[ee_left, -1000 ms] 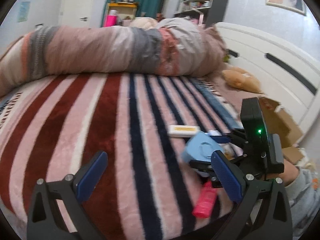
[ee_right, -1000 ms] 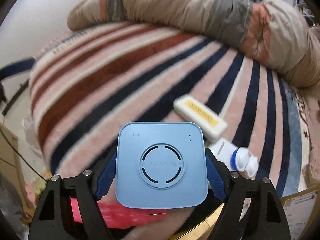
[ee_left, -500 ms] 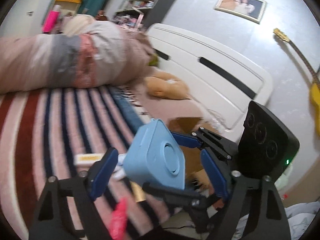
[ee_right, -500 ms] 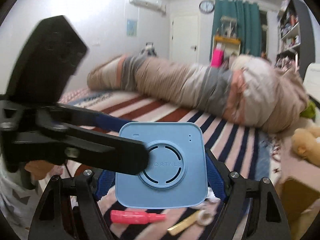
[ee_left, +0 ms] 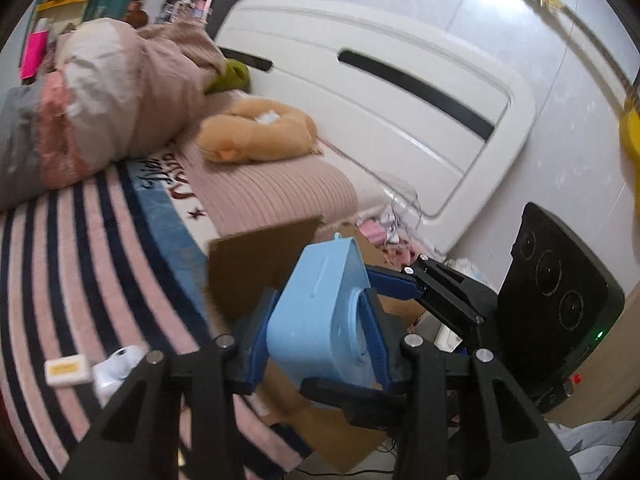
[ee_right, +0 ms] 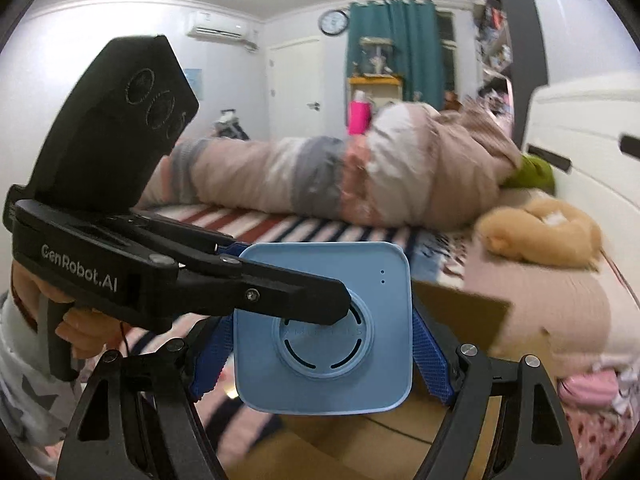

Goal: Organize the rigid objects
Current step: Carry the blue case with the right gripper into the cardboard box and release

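Observation:
A light blue square box [ee_right: 324,328] with a round vent face is held in the air beside the bed, above an open cardboard box [ee_left: 260,268]. My right gripper [ee_right: 322,344] is shut on its two sides. My left gripper [ee_left: 316,328] is shut on the same blue box [ee_left: 316,320], one finger on its round face and one on its back. In the right wrist view the left gripper's finger [ee_right: 280,292] crosses the box's face. A small white and yellow case [ee_left: 66,368] and a white bottle [ee_left: 116,364] lie on the striped blanket [ee_left: 80,264].
A rolled duvet [ee_left: 100,92] lies across the bed's far side. A tan plush toy [ee_left: 256,132] lies by the white headboard [ee_left: 380,92]. A yellow guitar [ee_left: 628,120] leans on the wall. Clothes lie heaped on the floor beside the cardboard box.
The right gripper lifted the blue box off the blanket and carried it toward the cardboard box. The left gripper swung right and closed on the box's face and back.

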Demonstrator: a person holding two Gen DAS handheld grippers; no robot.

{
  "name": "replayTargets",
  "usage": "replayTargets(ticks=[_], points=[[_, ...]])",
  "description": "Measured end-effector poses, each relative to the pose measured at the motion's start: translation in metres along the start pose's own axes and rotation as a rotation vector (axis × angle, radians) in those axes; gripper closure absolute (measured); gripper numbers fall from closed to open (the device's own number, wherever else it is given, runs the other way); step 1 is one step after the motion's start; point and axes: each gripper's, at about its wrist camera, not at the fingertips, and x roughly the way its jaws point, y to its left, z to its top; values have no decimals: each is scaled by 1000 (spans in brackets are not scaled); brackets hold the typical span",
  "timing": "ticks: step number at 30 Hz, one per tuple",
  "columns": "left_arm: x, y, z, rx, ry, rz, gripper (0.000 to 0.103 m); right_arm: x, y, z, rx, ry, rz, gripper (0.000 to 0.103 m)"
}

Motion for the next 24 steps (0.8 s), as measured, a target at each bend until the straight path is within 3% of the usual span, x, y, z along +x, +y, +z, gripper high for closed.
replayTargets(ticks=[6, 15, 17, 20, 24], points=[[45, -9, -1, 16, 89, -1, 65, -1, -46, -24, 96, 100, -4, 25], [73, -8, -6, 55, 157, 34, 64, 15, -52, -37, 103, 217, -12, 24], [71, -7, -5, 50, 154, 32, 58, 19, -52, -37, 101, 233, -16, 15], [61, -6, -4, 53, 130, 61, 39, 19, -49, -35, 89, 241, -23, 9], [38, -3, -2, 57, 88, 80, 37, 17, -41, -31, 67, 238, -46, 7]])
